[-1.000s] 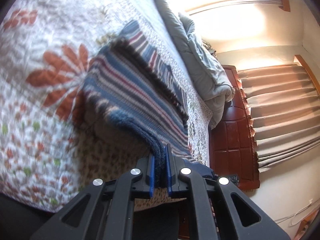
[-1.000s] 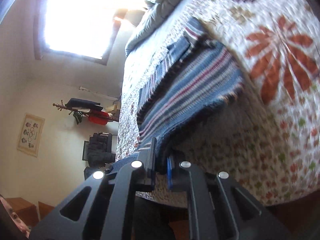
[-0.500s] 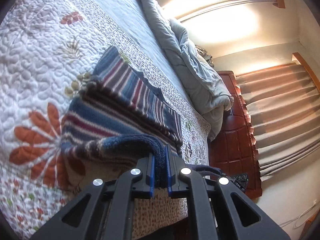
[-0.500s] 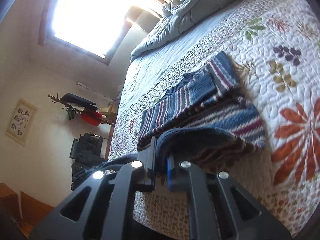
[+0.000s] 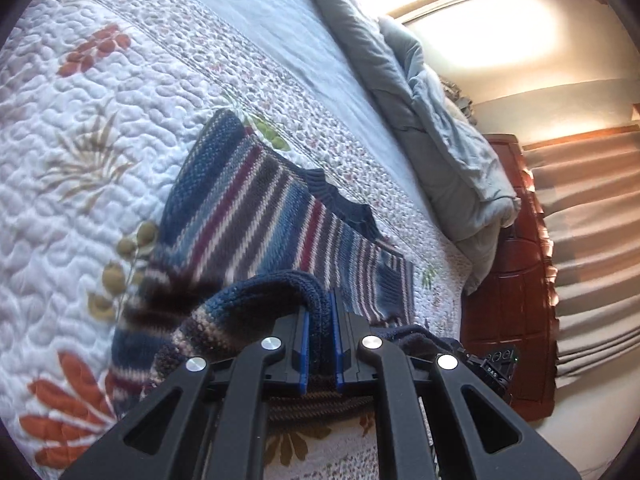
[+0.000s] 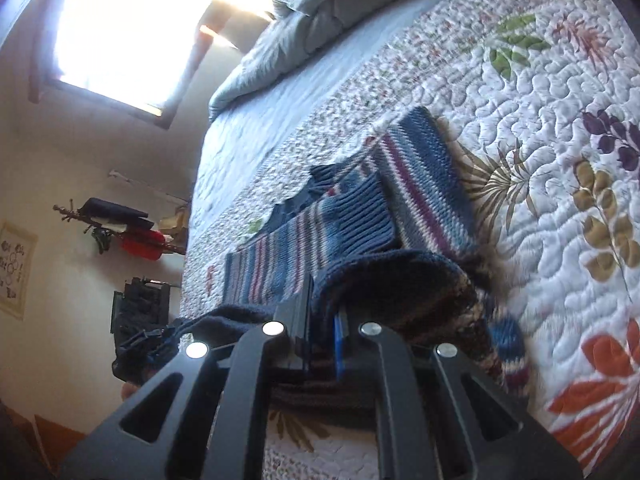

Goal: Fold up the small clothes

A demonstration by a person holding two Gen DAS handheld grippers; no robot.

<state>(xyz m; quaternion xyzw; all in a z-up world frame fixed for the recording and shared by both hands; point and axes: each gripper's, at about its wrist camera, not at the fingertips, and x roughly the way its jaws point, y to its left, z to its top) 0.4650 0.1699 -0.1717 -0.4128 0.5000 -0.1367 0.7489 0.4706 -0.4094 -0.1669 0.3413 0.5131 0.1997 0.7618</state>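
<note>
A small striped knit sweater [image 5: 256,208] in blue, maroon and white lies on the floral quilt [image 5: 80,120]; it also shows in the right wrist view [image 6: 348,220]. My left gripper [image 5: 320,312] is shut on the sweater's dark blue hem edge, lifted and curled over the body. My right gripper [image 6: 322,312] is shut on the same hem at its other corner. The hem arches above the flat part of the sweater, whose collar end lies far from me.
A rumpled grey duvet [image 5: 432,120] lies at the far end of the bed. A red-brown wooden cabinet [image 5: 508,264] and pleated curtains [image 5: 592,240] stand beside the bed. A bright window [image 6: 132,20] and a coat rack [image 6: 120,228] are on the other side.
Both grippers have carried the hem forward over the sweater toward the collar end. The views have tilted down, showing more quilt and more of the flat sweater.
</note>
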